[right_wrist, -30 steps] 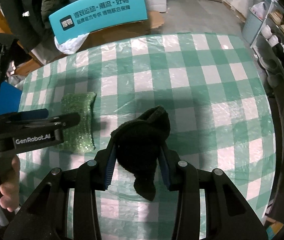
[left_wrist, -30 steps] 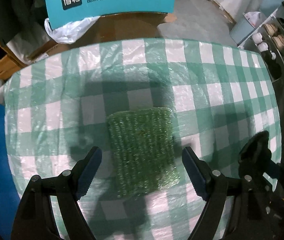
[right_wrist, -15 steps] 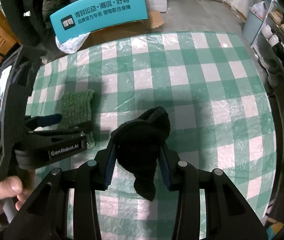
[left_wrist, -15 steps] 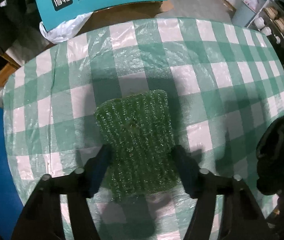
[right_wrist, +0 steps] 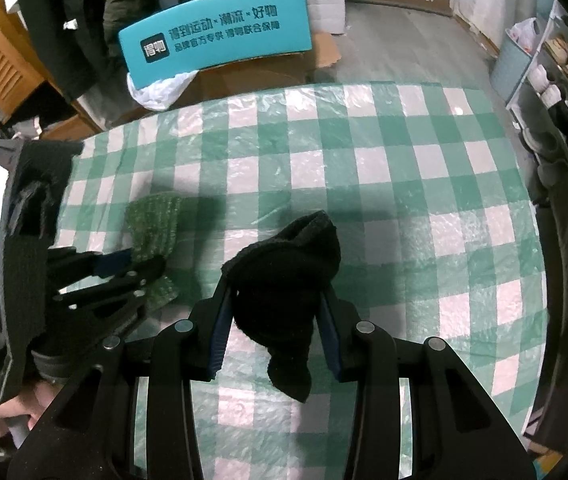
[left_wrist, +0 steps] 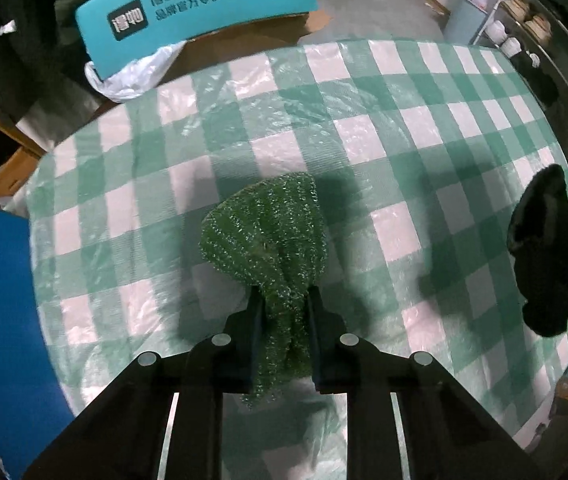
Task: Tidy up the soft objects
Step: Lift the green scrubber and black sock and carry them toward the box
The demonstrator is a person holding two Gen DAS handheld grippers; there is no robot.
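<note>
Between closing left gripper point(left_wrist: 282, 322) jaws, pinched green scouring cloth point(left_wrist: 268, 236), over checked tablecloth point(left_wrist: 383, 128)

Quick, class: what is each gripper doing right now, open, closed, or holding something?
Left gripper: jaws closing on the green scrubbing pad, already pinched between them.
Right gripper: closed on the black sock.
</note>
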